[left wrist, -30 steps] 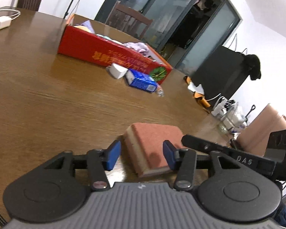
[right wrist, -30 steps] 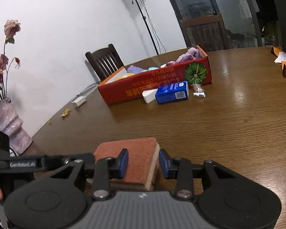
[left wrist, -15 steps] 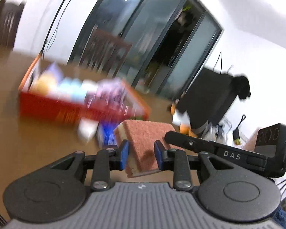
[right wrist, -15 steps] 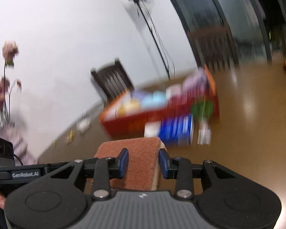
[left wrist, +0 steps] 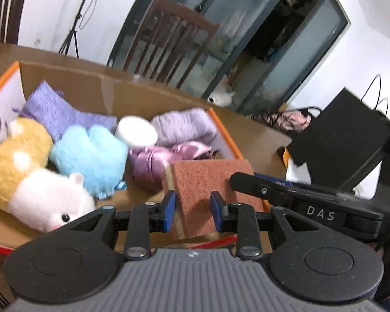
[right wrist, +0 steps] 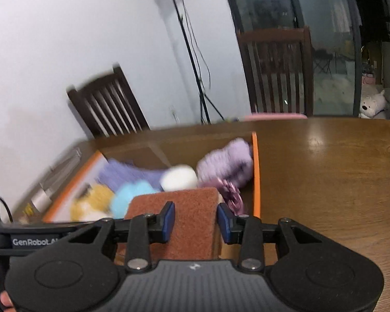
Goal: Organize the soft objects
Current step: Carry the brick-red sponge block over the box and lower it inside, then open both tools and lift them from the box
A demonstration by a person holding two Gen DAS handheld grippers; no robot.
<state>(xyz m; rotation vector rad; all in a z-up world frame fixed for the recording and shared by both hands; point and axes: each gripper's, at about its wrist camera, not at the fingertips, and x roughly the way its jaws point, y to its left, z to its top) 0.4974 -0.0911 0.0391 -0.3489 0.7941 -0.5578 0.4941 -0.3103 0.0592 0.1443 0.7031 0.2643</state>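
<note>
Scouring sponge (left wrist: pixel 208 187), rust-brown face up with a pale foam layer along its edge, held in the air over the near right end of the open cardboard box (left wrist: pixel 96 88), clear of the contents; clamped from one side by the left gripper (left wrist: pixel 192 212), blue pads (left wrist: pixel 169 209) pressed into its near corner, and from the other by the right gripper (right wrist: pixel 195 221), pads squeezing its width. Below and beyond, inside the box: pink satin scrunchie (left wrist: pixel 153 163), lilac fluffy cloth (left wrist: pixel 184 127), white round lid (left wrist: pixel 136 131), blue plush (left wrist: pixel 91 156), hamster plush (left wrist: pixel 31 182), purple knit (left wrist: pixel 57 114). Box sitting on brown wooden table (right wrist: pixel 325 169), dark chair (right wrist: pixel 109 104) behind
</note>
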